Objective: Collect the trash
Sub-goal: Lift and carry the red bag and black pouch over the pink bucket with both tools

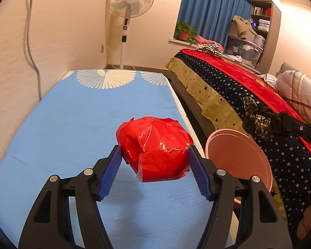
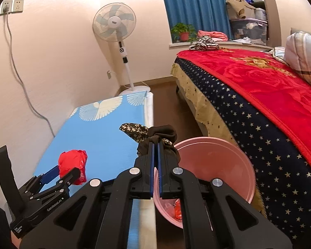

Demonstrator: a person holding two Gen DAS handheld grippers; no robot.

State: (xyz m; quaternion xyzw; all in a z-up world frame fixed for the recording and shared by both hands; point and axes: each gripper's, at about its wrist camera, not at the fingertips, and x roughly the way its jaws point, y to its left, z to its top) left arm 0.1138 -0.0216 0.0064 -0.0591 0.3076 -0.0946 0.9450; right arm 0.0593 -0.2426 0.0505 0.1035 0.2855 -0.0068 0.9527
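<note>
Over blue mat, both tongs angled downward.

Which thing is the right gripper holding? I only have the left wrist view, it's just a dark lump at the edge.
Observer: The right gripper is shut on a dark cloth bundle with a floral patterned part, pinched at its near end.
Operator: Is the bin empty? I only see its rim.
Observer: No. The pink bin already has red and pale scraps at the bottom.
Operator: Where is that bundle relative to the bin?
Observer: It hangs just left of the bin's rim, over the edge of the blue table, not yet above the opening.
Operator: And my red bag?
Observer: The left gripper holds the red plastic wad over the blue table, left of the bin.
</note>
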